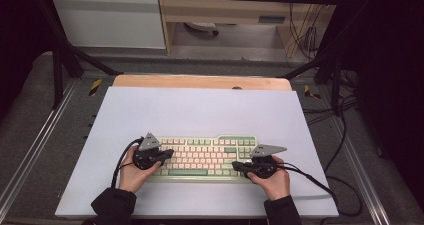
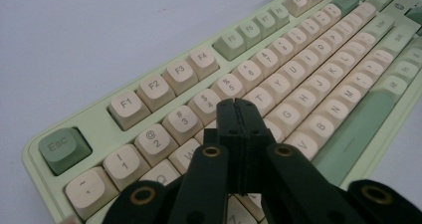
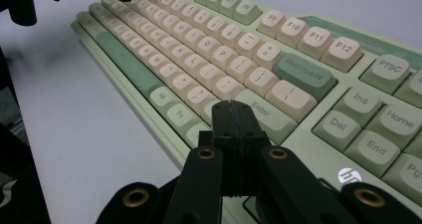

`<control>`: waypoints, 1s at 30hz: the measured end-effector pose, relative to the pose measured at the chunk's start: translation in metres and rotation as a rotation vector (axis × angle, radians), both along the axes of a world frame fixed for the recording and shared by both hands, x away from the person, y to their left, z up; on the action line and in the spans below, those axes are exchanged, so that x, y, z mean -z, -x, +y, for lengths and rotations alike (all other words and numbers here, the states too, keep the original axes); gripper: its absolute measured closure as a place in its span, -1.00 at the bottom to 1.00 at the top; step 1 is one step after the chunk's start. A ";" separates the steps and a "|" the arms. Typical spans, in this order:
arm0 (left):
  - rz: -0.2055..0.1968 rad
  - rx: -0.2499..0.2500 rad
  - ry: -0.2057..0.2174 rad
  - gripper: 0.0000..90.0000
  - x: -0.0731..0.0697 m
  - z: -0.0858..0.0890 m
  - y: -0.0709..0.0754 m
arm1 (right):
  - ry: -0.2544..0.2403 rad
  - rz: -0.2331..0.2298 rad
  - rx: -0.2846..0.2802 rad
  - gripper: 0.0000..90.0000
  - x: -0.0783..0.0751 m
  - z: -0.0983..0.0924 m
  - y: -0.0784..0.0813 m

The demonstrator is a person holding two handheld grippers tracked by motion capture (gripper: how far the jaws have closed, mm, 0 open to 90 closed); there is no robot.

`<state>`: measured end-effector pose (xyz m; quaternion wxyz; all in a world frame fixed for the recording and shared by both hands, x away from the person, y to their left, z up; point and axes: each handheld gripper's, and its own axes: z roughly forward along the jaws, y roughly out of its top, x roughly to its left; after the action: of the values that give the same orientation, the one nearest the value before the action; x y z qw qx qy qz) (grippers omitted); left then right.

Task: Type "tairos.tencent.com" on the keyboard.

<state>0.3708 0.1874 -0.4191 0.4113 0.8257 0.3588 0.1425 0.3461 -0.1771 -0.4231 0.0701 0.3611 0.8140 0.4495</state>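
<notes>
I see a pale green keyboard with cream and darker green keycaps point(image 1: 205, 157) lying flat on the white sheet covering the worktop point(image 1: 200, 110), in the lower middle of the high view, its long side running left to right. A strip of bare wood point(image 1: 200, 81) shows along the sheet's far edge.

My left gripper point(image 1: 167, 154) sits at the keyboard's left end, lower left of centre in the high view, held by the left hand point(image 1: 131, 172) in a dark sleeve. In the left gripper view its fingers point(image 2: 230, 119) are clenched together with nothing between them, their tips hovering over the cream letter keys just below the number row, near the 3 and 4 keys; I cannot tell whether they touch a key. The green Esc key point(image 2: 63, 148) lies at the lower left of that frame.

My right gripper point(image 1: 236, 165) sits at the keyboard's right end, held by the right hand point(image 1: 275, 180). In the right gripper view its fingers point(image 3: 225, 118) are likewise pressed closed and empty, tips over the near edge by the Enter key point(image 3: 261, 107), with the green Backspace key point(image 3: 304, 74) beyond it toward the upper right.
</notes>
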 end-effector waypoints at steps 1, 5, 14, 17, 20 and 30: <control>0.000 0.000 0.001 0.99 0.000 0.001 0.000 | -0.001 0.000 -0.001 1.00 0.000 0.000 0.000; 0.001 0.001 0.003 0.99 0.000 0.006 0.001 | -0.005 0.003 0.002 1.00 -0.001 0.000 0.000; -0.006 -0.003 0.018 0.99 0.000 0.018 0.009 | 0.002 0.002 -0.012 1.00 -0.004 0.008 0.000; -0.004 -0.005 0.026 0.99 0.001 0.024 0.011 | 0.006 0.001 -0.019 1.00 -0.006 0.012 -0.001; -0.006 -0.012 0.028 0.99 0.002 0.029 0.013 | 0.006 0.005 -0.024 1.00 -0.006 0.017 -0.002; -0.007 -0.025 0.045 0.99 0.005 0.042 0.017 | 0.003 -0.002 -0.069 1.00 -0.012 0.046 -0.009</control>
<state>0.3539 0.2298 -0.4237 0.4293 0.8110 0.3711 0.1423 0.3547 -0.1314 -0.4108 0.0556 0.3323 0.8266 0.4508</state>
